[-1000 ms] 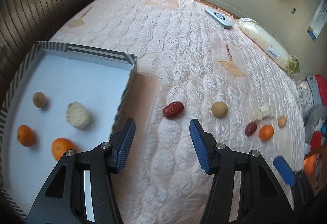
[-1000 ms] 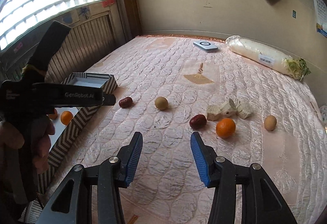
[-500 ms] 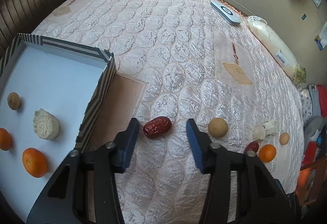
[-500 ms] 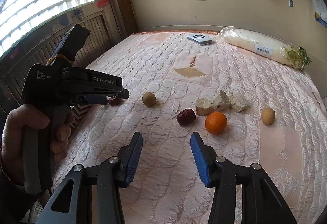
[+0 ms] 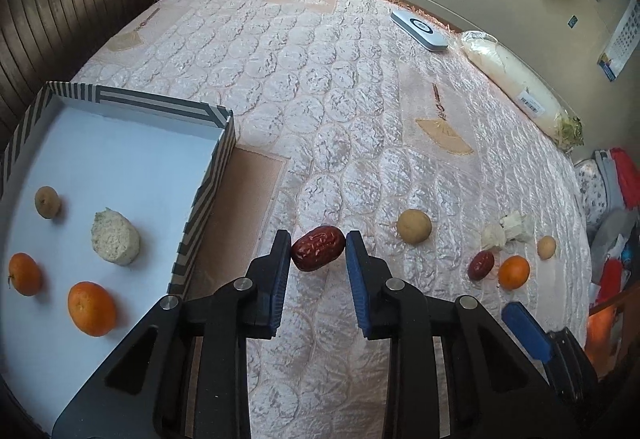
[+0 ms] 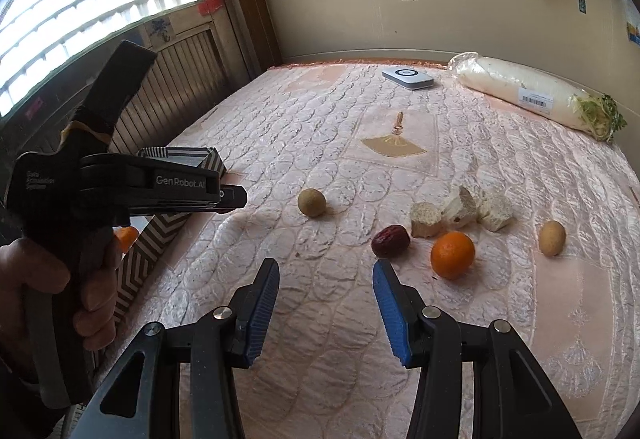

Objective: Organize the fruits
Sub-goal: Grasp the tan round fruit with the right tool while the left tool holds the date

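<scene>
Left gripper (image 5: 318, 249) jaws were closing on the date (image 5: 318, 247) just above the bed (image 5: 320, 119) | right gripper (image 6: 326, 279) spread, empty | I feared a thin tip grip: date could squirt out before the box (image 5: 208, 175).

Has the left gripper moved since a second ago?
Yes. The left gripper shifted away from the striped box, and its jaws are closing around the red date.

A wrapped radish (image 6: 528, 97) and white device (image 6: 407, 78) lie on the quilt (image 6: 320, 127).
</scene>
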Tool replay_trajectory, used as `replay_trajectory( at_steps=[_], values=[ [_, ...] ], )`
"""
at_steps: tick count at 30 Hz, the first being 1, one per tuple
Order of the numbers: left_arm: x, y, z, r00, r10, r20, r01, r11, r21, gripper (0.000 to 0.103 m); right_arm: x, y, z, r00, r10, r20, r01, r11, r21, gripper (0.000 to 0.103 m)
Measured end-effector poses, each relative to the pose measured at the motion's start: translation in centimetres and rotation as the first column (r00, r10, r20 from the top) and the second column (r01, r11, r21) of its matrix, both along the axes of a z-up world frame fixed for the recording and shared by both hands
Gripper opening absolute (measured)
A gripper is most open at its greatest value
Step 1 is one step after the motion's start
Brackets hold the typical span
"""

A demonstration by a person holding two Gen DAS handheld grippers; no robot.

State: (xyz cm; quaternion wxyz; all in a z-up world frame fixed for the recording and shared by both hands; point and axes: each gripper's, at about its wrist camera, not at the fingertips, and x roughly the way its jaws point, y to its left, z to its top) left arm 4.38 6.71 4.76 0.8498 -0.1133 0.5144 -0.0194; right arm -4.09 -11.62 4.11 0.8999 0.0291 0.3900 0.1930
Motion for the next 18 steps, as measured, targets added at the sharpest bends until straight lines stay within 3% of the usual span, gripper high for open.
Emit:
replay_trajectory(
  at_steps=[12, 15, 18],
  values=[
    [-2.7, 1.7, 2.0, 0.998, -0.018, 0.066, 0.016, 1.0, 0.024, 0.028, 6.8, 4.8, -1.8, 0.998, 0.068, -0.004, -0.068, 0.992, -0.108, 0.047],
    [-3.1, 1.9, 2.0, 0.997, -0.021, 0.072, 0.019, 0.999, 0.031, 0.028, 8.3, 4.8, -2.8, 0.997, 0.052, -0.05, -0.057, 0.992, -0.112, 0.033],
    [-3.1, 1.9, 1.7, 0.998, -0.027, 0.063, 0.025, 0.999, 0.028, 0.028, 9.0, 4.8, -3.4, 0.997, 0.052, -0.062, -0.057, 0.994, -0.09, 0.028]
  ],
)
